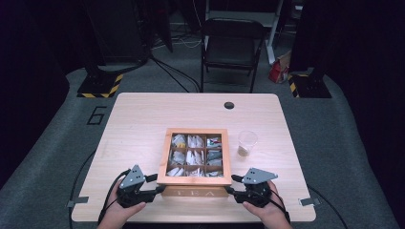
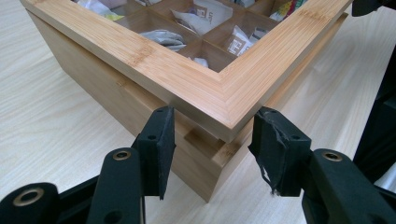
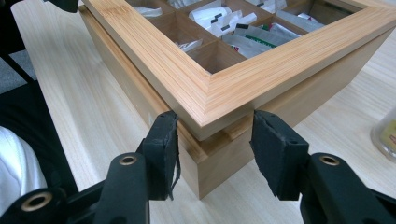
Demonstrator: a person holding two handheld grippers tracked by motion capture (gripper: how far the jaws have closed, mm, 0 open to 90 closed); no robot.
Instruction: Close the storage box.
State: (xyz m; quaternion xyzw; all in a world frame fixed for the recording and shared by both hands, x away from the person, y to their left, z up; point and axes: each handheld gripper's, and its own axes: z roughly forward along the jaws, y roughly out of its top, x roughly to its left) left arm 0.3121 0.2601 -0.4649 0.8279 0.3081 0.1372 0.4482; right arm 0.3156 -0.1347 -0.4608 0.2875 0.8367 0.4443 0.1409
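A wooden tea box marked TEA stands near the table's front edge, its compartments full of tea bags. Its window-frame lid sits slightly raised, with a gap showing above the box body at the front corners. My left gripper straddles the front left corner of the lid, with both pads against the frame's edges. My right gripper grips the front right corner the same way, pads touching the lid.
A clear plastic cup with a little brown at its bottom stands just right of the box, also at the right edge of the right gripper view. The wooden table has a cable hole. A black chair stands behind.
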